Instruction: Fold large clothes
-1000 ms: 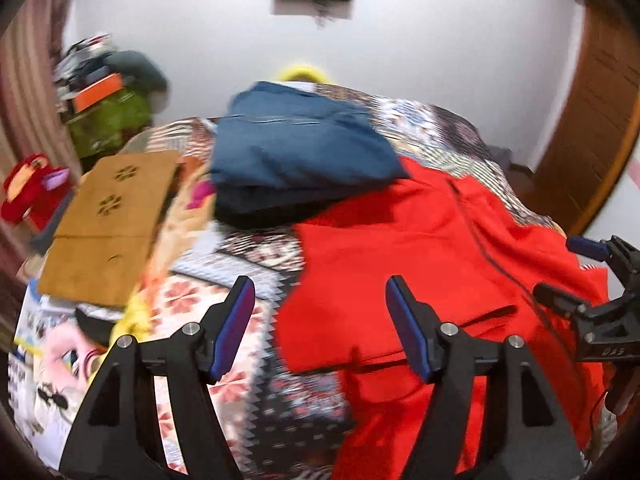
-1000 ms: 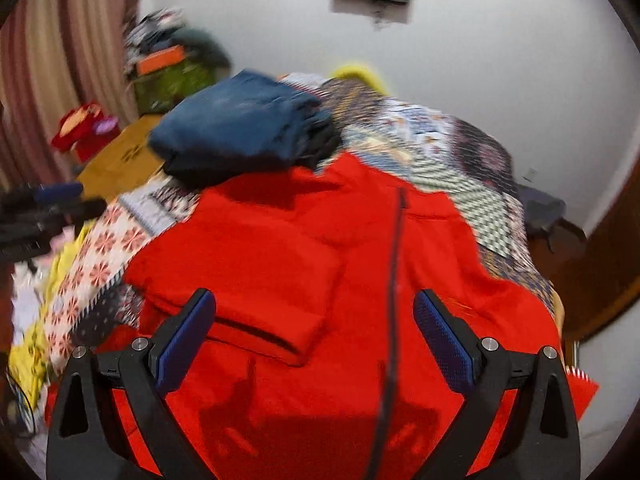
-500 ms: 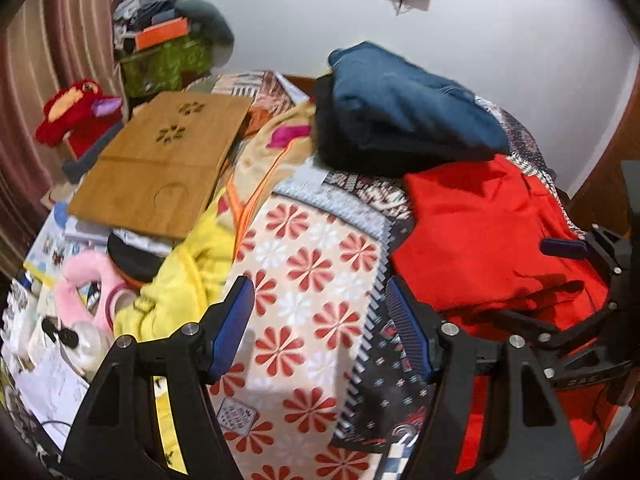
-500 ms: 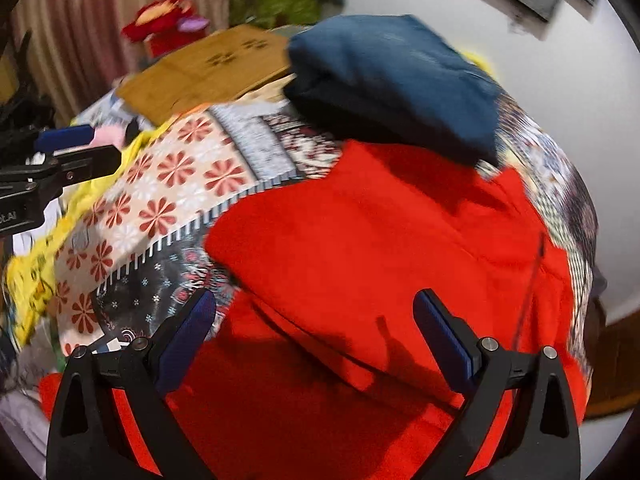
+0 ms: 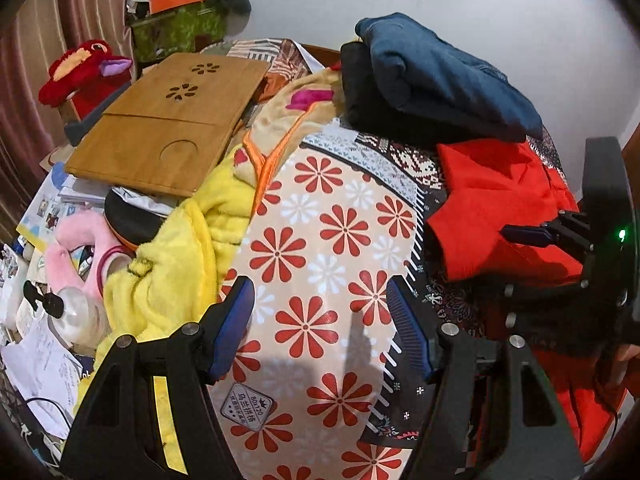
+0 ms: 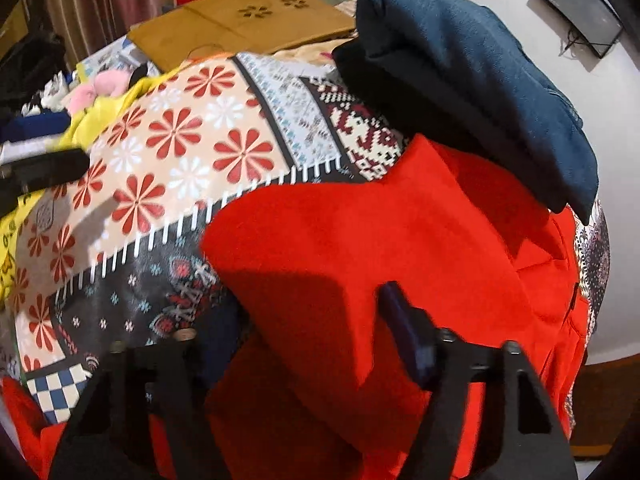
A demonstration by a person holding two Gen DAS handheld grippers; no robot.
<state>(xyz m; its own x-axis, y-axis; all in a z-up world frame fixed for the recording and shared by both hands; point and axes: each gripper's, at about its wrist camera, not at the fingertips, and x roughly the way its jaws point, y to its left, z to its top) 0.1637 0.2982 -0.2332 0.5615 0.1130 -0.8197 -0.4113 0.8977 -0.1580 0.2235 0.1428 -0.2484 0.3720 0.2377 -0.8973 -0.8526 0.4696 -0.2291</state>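
A red garment (image 6: pixel 400 220) lies spread on the patterned bedcover (image 6: pixel 180 148), its left edge folded over. My right gripper (image 6: pixel 312 312) points down at that edge and its jaws are closing. A fold of the red cloth sits between them and hides the left finger, while the right finger (image 6: pixel 404 332) shows blurred. In the left wrist view the red garment (image 5: pixel 492 200) is at the right, with the right gripper's finger (image 5: pixel 528 236) on it. My left gripper (image 5: pixel 320 320) is open above the floral bedcover (image 5: pixel 320 232), nothing between its fingers.
A folded blue garment (image 5: pixel 440 76) rests on a black one (image 5: pixel 376 108) at the far end of the bed. A wooden lap tray (image 5: pixel 168 120), yellow fleece (image 5: pixel 180 248), a red plush toy (image 5: pixel 84 72), a pump bottle (image 5: pixel 76 316) and papers crowd the left side.
Both grippers came down and shifted left along the bed. The right gripper's jaws narrowed around the red garment's left edge. The left gripper's opening is unchanged.
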